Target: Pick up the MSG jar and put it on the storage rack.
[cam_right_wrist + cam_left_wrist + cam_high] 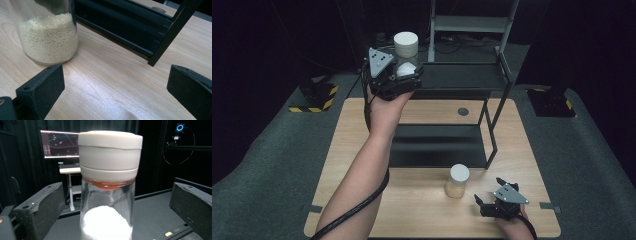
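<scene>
Evidently caught mid-placement on the rack (492,75): left gripper (404,70) raised to the upper shelf (462,77), jaws spread wide on either side of a glass jar (107,202) with a white lid (110,155), not clamping it. Stood upright on that shelf, partly filled with white grains; probably set high to stock the rack, and approached level so as not to tip. Hard to judge whether just released or about to be gripped.

Lower down, right gripper (487,192) resting at the near edge of the table (352,150), jaws likewise apart and holding nothing. Parked just beside a second jar (457,181) of yellowish grains, upright on the wood in front of the rack's lower shelf (437,145), likely waiting its turn.

Counted: two jars, each capped white; two grippers, both gaping; one rack with two dark shelves.
</scene>
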`<action>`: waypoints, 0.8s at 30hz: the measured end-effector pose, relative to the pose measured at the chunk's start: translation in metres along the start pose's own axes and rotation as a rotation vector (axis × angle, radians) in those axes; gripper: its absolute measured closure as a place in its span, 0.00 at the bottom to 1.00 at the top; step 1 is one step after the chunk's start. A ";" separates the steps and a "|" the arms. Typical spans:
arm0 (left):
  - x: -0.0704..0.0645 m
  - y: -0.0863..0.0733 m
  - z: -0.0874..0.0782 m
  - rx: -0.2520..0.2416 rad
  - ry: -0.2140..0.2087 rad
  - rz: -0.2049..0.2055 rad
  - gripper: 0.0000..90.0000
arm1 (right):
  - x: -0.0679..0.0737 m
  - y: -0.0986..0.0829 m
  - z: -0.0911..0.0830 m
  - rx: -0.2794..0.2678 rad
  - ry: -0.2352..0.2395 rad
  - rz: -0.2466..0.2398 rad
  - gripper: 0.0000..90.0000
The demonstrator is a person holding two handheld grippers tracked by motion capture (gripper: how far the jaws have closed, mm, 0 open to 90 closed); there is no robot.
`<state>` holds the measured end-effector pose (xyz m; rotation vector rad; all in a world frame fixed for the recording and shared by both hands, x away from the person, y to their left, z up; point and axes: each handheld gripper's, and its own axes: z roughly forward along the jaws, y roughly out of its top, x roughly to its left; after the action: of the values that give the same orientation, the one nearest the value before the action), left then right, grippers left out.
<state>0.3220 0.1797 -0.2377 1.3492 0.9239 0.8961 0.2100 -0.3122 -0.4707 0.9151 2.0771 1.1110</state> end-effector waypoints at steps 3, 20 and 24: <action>0.001 -0.003 -0.008 -0.010 -0.001 0.009 0.00 | 0.000 0.000 0.000 0.000 -0.001 -0.002 0.00; 0.001 -0.026 -0.054 0.017 0.012 0.033 0.00 | 0.002 0.001 0.000 0.005 -0.004 -0.016 0.00; 0.001 -0.035 -0.063 0.030 0.012 0.033 0.00 | 0.002 0.001 0.001 0.005 -0.005 -0.020 0.00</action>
<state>0.2644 0.2043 -0.2730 1.3897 0.9299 0.9202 0.2095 -0.3097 -0.4705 0.8976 2.0815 1.0922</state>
